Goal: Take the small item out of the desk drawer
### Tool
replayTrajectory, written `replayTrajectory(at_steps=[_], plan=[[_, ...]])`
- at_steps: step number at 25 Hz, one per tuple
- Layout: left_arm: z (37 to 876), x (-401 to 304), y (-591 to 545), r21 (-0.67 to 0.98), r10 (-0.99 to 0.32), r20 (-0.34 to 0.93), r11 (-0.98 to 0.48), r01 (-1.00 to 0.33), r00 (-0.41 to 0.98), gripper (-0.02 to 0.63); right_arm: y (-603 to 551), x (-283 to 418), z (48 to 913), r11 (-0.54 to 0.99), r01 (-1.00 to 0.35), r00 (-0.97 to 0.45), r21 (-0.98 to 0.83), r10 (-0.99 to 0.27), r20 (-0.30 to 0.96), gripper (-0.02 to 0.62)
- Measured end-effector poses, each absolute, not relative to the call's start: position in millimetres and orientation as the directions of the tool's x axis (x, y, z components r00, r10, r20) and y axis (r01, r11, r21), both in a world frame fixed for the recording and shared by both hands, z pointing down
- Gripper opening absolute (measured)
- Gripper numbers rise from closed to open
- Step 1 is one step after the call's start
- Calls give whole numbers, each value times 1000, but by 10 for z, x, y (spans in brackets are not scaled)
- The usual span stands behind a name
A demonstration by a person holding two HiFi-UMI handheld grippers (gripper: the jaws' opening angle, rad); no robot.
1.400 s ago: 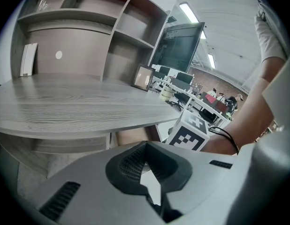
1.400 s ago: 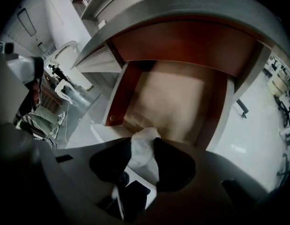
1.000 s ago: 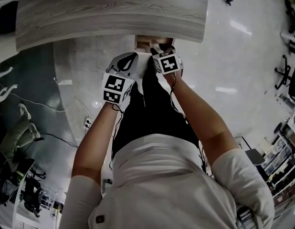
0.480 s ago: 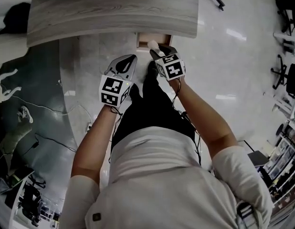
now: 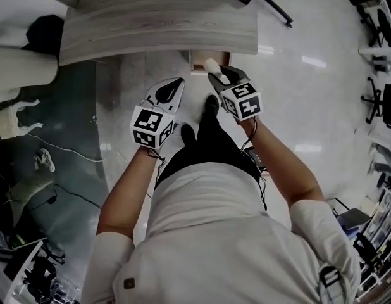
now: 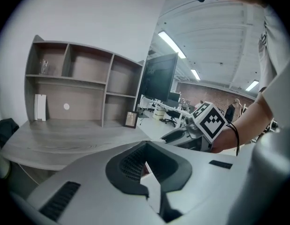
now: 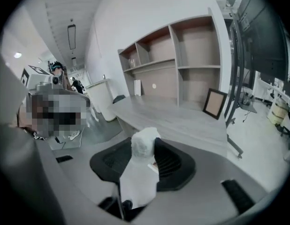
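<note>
The grey wooden desk (image 5: 157, 24) runs across the top of the head view, and its small drawer (image 5: 200, 61) stands pulled out below the front edge. My right gripper (image 5: 219, 75) hovers just in front of the drawer, shut on a small white wrapped item (image 5: 212, 65). In the right gripper view the white item (image 7: 145, 146) stands upright between the pads, and the right gripper (image 7: 146, 159) points over the desktop. My left gripper (image 5: 172, 86) is held to the left of the drawer, shut and empty. In its own view the left gripper (image 6: 146, 162) has its jaws together.
A shelf unit (image 6: 74, 86) and a small picture frame (image 7: 213, 103) stand on the desk. A white bin (image 5: 21, 65) is at the left, with cables on the dark floor (image 5: 62, 151). Office chairs (image 5: 379, 97) stand at the right. My legs are below the grippers.
The right gripper has drawn back and to the right from the drawer with the white item in it. The left gripper stays beside it. The desk has slid up in the view.
</note>
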State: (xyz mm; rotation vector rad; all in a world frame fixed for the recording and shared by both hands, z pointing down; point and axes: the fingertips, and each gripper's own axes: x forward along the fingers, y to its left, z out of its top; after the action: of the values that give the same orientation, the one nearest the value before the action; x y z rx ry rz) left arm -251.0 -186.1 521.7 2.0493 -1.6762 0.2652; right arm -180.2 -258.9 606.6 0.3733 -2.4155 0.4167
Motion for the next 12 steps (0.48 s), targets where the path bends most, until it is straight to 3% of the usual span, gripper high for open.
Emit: replayTrajectory(at_steps=[12], plan=[[4229, -2503, -1219, 159, -915, 323, -198, -967, 240, 15, -2085, -1631, 4653, 928, -360, -837, -98, -274, 474, 163]])
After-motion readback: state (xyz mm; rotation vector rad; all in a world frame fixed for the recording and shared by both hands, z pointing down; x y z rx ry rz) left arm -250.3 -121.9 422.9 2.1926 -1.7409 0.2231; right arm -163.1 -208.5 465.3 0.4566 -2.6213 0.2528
